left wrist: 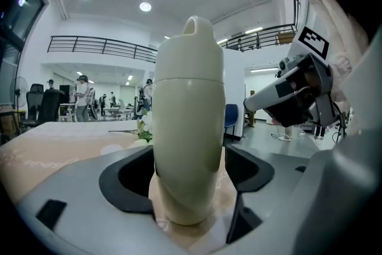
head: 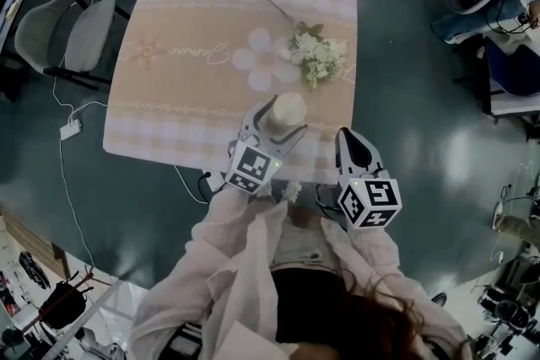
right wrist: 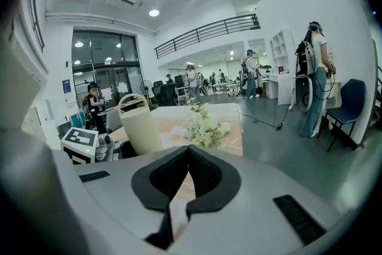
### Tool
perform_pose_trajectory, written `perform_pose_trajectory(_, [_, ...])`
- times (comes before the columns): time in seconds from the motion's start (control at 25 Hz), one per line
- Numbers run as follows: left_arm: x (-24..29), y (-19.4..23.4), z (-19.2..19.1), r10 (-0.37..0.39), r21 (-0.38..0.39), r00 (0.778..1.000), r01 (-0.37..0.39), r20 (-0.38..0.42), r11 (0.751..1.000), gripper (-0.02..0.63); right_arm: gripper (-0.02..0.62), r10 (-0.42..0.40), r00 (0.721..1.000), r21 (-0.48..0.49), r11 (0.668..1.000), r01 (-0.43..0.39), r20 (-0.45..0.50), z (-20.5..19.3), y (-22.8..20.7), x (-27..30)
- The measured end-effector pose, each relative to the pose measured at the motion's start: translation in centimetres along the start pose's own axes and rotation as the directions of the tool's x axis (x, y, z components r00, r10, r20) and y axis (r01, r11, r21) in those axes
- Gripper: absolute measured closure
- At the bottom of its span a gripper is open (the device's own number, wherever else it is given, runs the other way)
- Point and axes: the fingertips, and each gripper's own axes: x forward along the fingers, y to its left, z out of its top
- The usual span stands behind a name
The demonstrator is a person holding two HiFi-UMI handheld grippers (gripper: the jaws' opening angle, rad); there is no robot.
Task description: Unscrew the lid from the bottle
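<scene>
Upright on the checked cloth of the table (head: 194, 38), close to its near edge: a cream bottle (head: 285, 112), domed lid (left wrist: 191, 48) seated on top. Straddling the bottle low down, the left gripper (head: 277, 124) — jaws released and spread wide, one to each side, with a strip of cloth visible between the bottle and the pad on its right (on the other side, too close to judge contact, but no sign of a squeeze). Just right of the bottle and apart from it, the right gripper (head: 348, 139) — jaws clenched together on nothing, aimed past the bottle across the table. Beyond the bottle, further onto the cloth, a bunch of white flowers (head: 316, 55) lying flat, stem trailing away to the upper left. On the near side of the bottle, pale sleeves (head: 245, 232) leading back from both grippers. Well off to the bottle's upper left in the head view, clear of the table, a grey chair (head: 72, 34) on the dark floor (head: 405, 97).
</scene>
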Motion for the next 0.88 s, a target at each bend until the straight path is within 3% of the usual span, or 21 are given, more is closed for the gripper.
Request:
perform_pose_trajectory(0.32, [0.8, 0.3, -0.1, 0.024, 0.021, 1.0, -0.024, 0.005, 0.999, 0.244, 0.581, 0.001, 1.0, 0.005, 1.0, -0.001, -0.014, -0.3, -0.4, 0.6])
perform_pose_trajectory(0.36, [0.8, 0.4, -0.1, 0.027, 0.028, 1.0, -0.027, 0.003, 0.999, 0.248, 0.581, 0.002, 1.0, 0.005, 1.0, -0.002, -0.015, -0.3, -0.5, 0.7])
perform_pose_trajectory(0.4, [0.8, 0.4, -0.1, 0.03, 0.031, 1.0, -0.03, 0.003, 0.999, 0.293, 0.581, 0.004, 1.0, 0.006, 1.0, -0.004, -0.016, -0.2, -0.5, 0.8])
perform_pose_trajectory(0.64, [0.9, 0.6, 0.0, 0.03, 0.032, 0.999, -0.031, 0.009, 0.999, 0.291, 0.581, 0.01, 1.0, 0.002, 1.0, -0.01, -0.016, -0.1, -0.3, 1.5])
perform_pose_trajectory(0.88, [0.8, 0.9, 0.1, 0.026, -0.008, 1.0, -0.026, 0.004, 1.0, 0.293, 0.581, 0.017, 1.0, 0.001, 1.0, -0.017, -0.022, -0.1, -0.2, 1.6])
